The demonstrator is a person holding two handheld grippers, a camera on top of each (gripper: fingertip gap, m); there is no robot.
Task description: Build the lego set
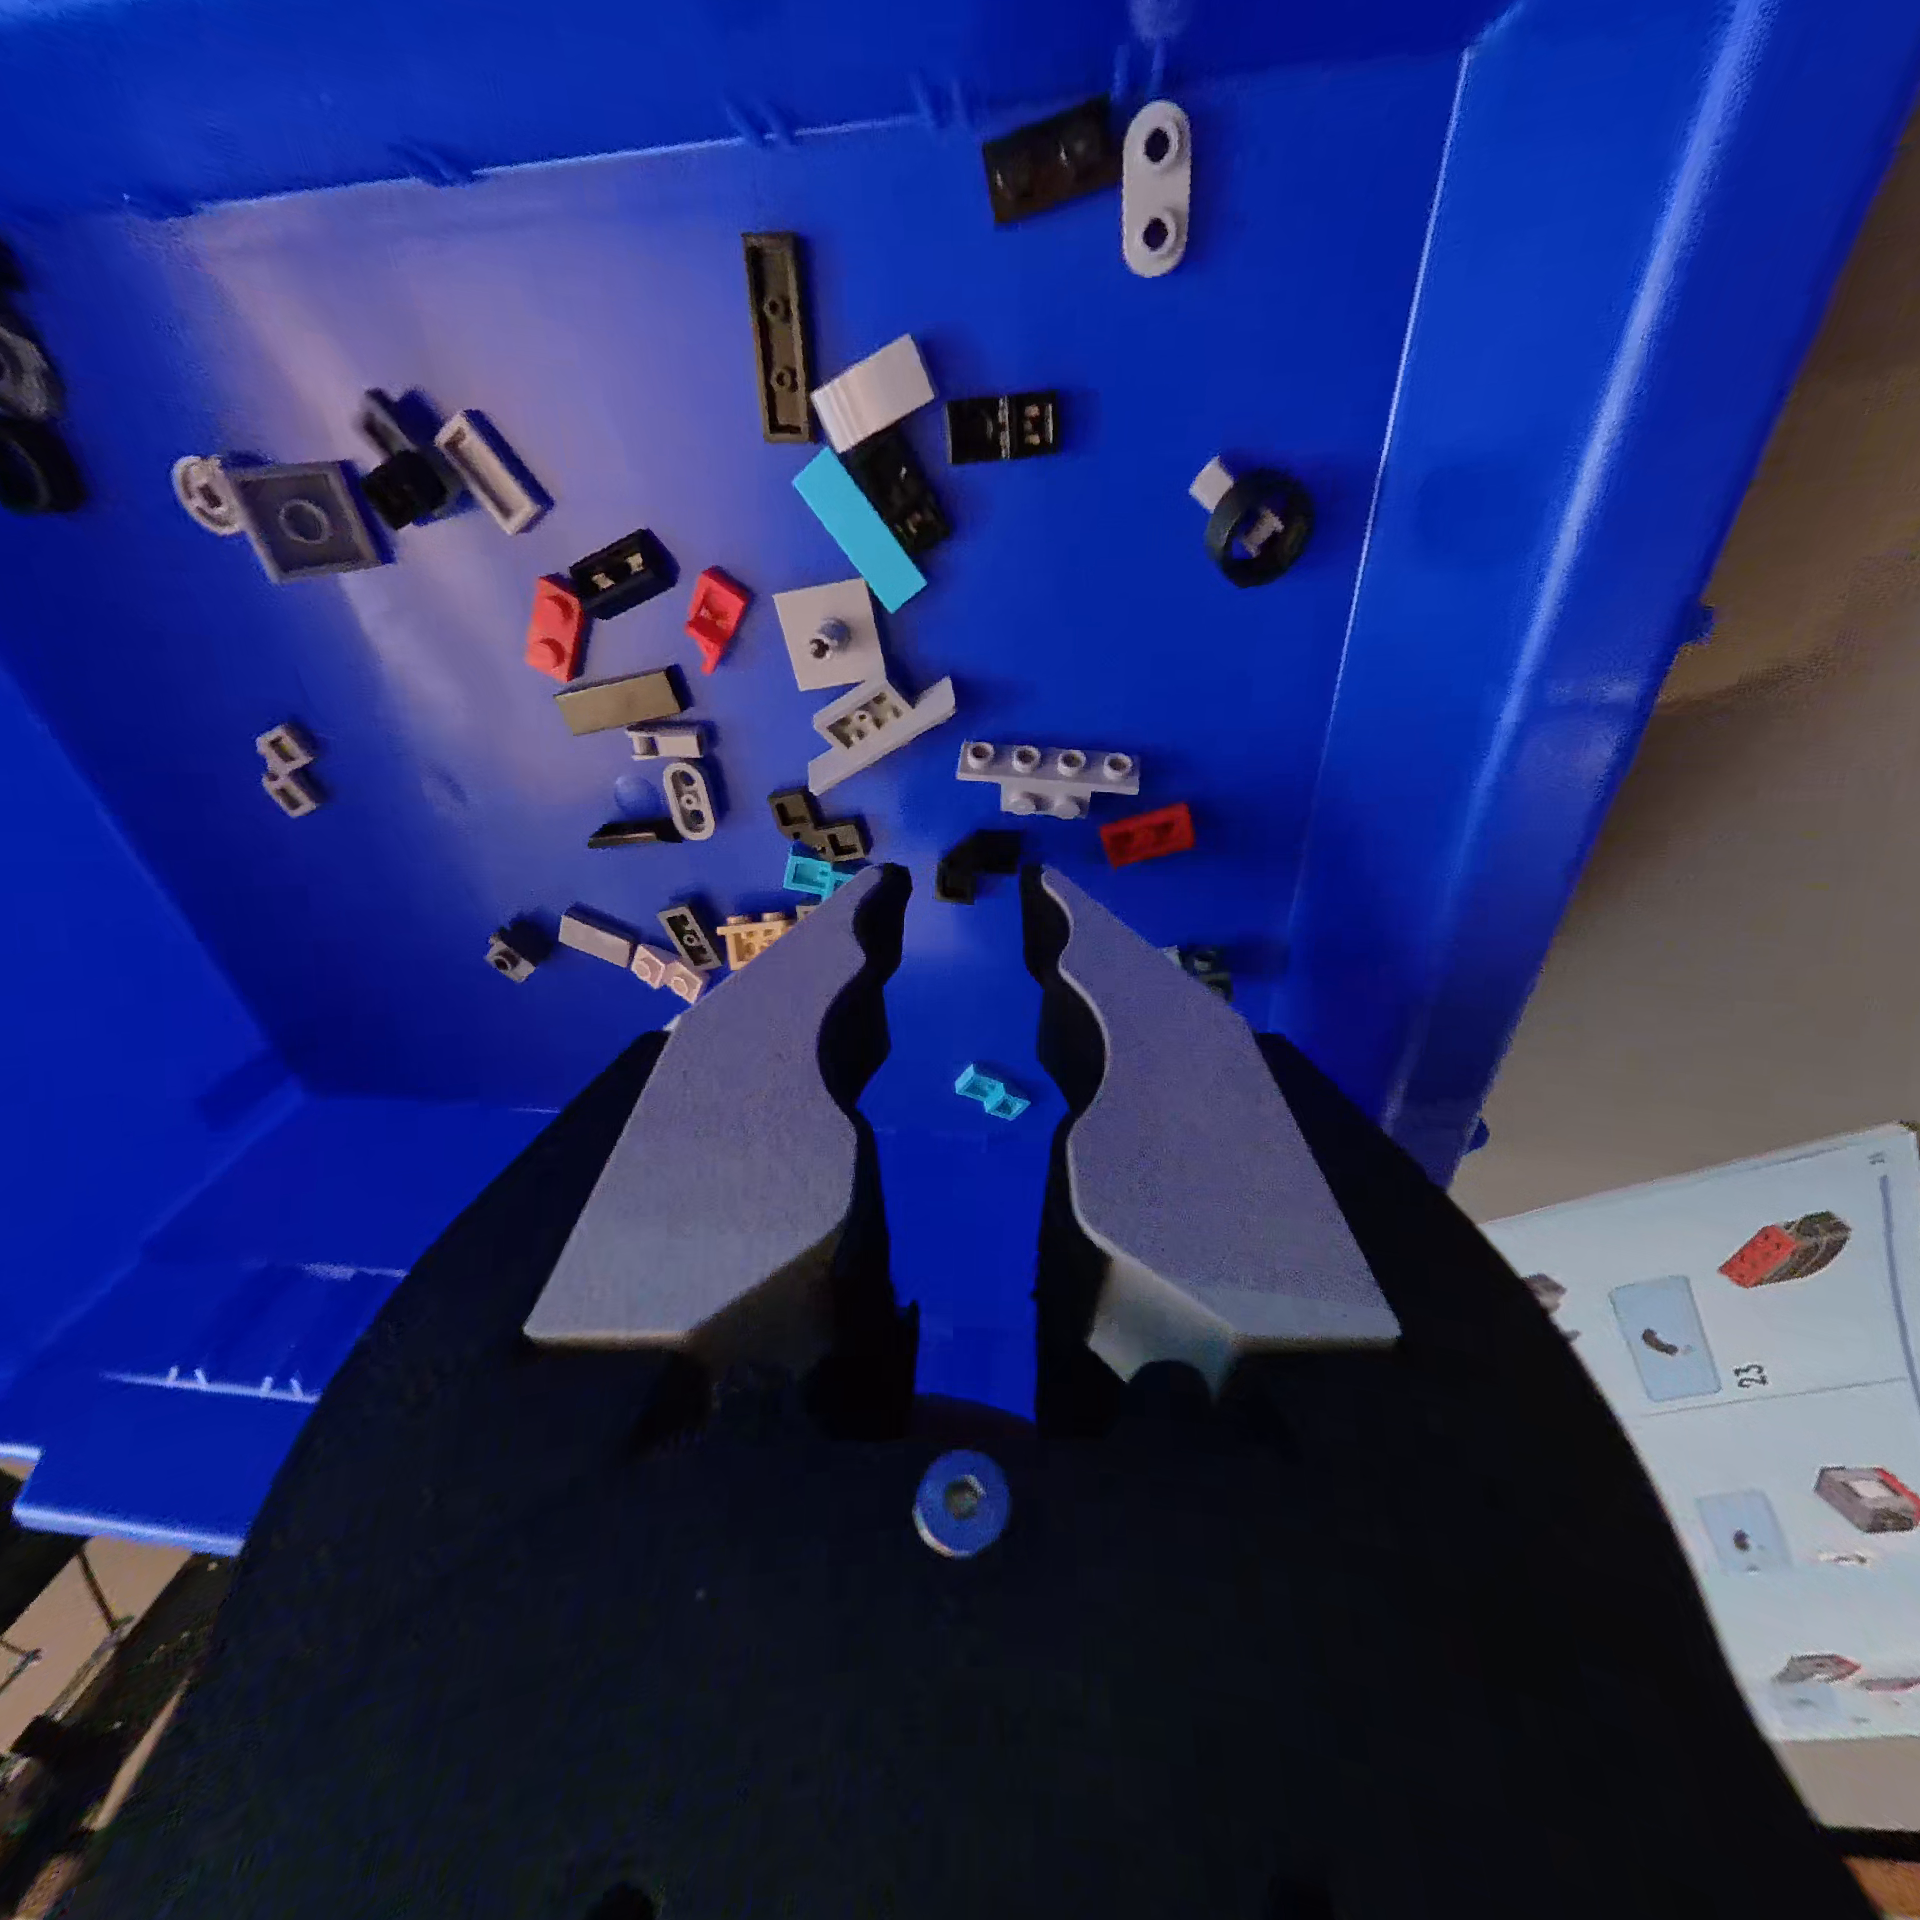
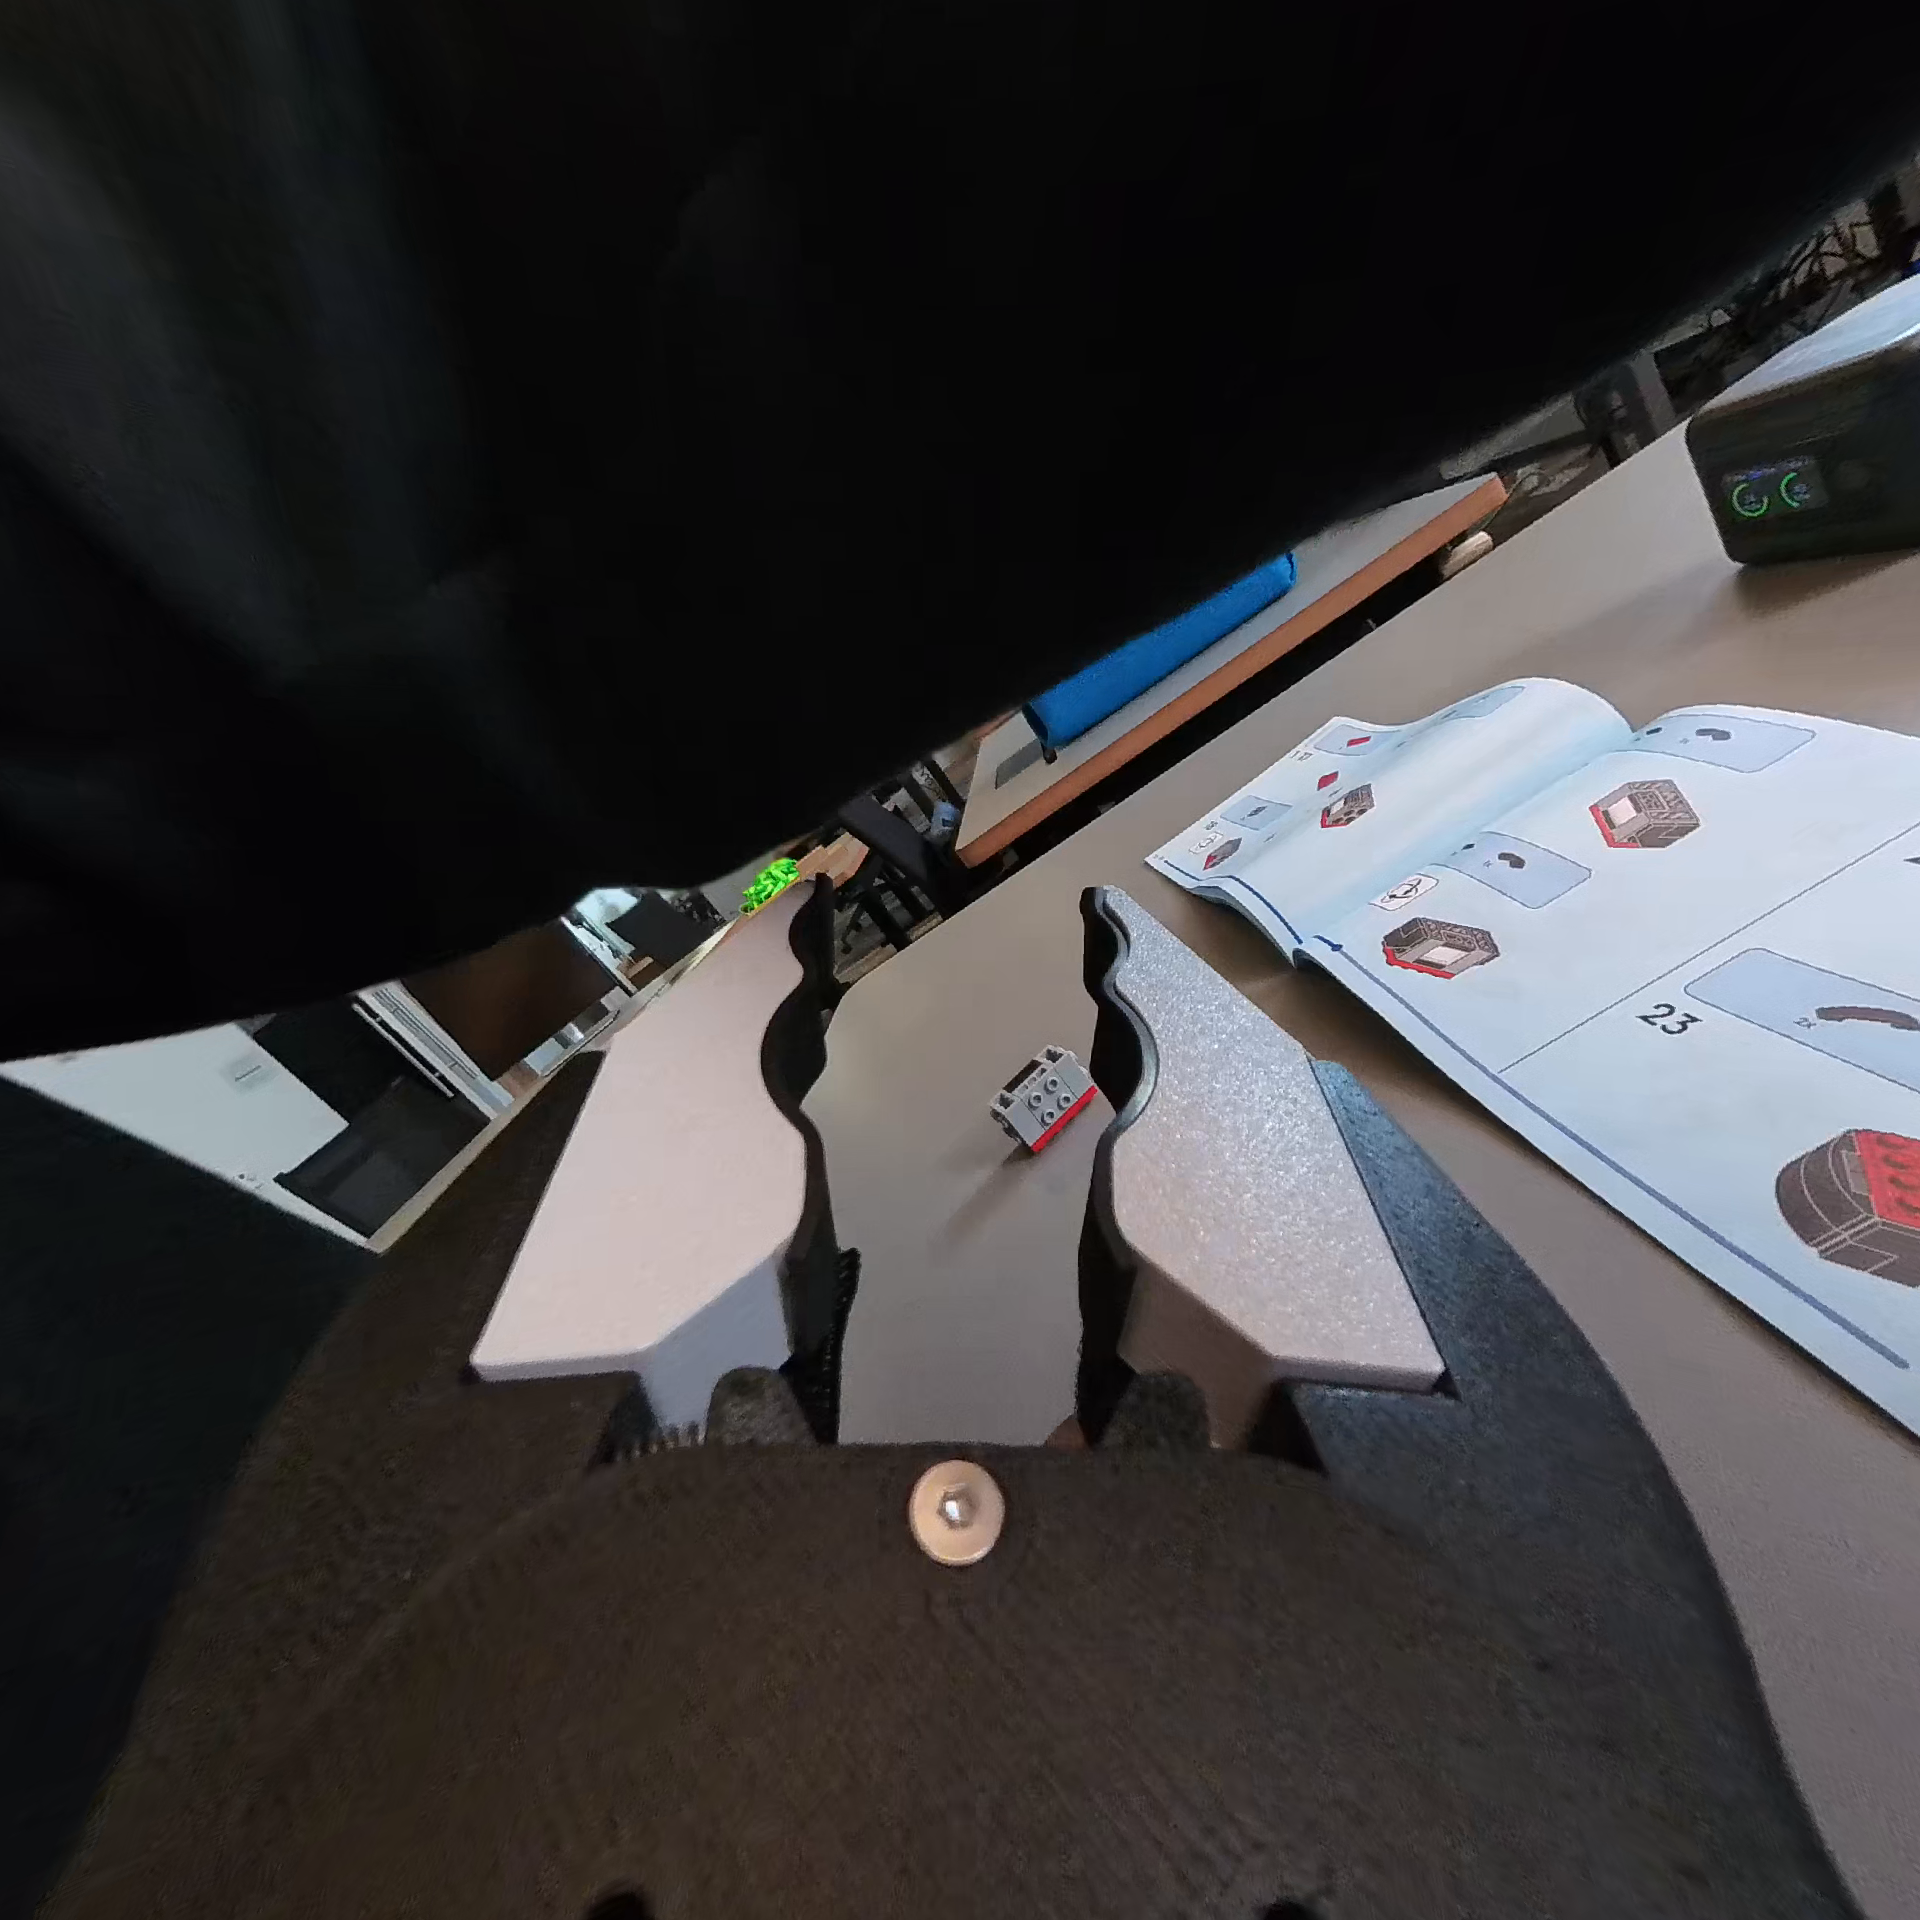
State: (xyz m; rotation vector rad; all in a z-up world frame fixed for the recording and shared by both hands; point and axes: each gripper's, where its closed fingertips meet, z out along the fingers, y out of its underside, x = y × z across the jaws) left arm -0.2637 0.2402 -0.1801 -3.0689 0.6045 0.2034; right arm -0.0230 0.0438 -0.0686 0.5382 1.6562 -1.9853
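While agape, left tool (image 1: 964,883) above black piece (image 1: 971,858)

Printed step numbers show on the open instruction booklet (image 2: 1621,997), right of the right claw. The dark box's (image 2: 1813,468) small lit display, far beyond, is too small to read.

Loose lego pieces (image 1: 831,644) lie scattered in the bin (image 1: 1558,520); the instruction booklet (image 1: 1766,1455) lies on the table (image 2: 1558,623) to the bin's right. A small lego assembly (image 2: 1042,1096) stands on the table left of the booklet, with a box-shaped device (image 2: 1813,457) behind.
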